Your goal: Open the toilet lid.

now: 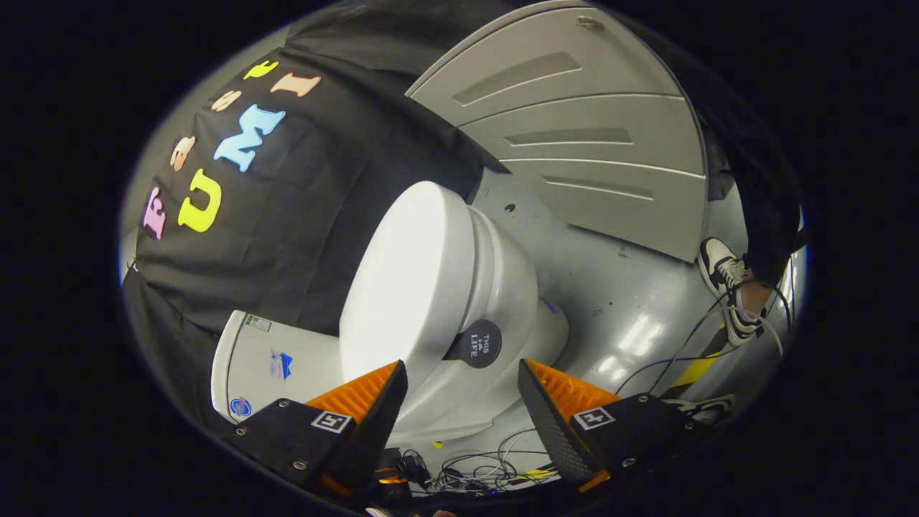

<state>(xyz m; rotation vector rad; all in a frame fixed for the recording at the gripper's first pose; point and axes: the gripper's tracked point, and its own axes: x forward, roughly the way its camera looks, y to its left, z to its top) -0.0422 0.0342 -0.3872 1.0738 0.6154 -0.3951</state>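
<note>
Before toilet lid (402,287): tool (463,377) agape

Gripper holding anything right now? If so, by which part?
Nothing held. The gripper is open, fingers apart, with the toilet lid and its dark tab just ahead between them, untouched.

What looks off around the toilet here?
Loose cables lie tangled on the floor beside the toilet base. A dark round tab hangs from the lid edge, ahead of the open fingers. No damage or spill visible.
</note>
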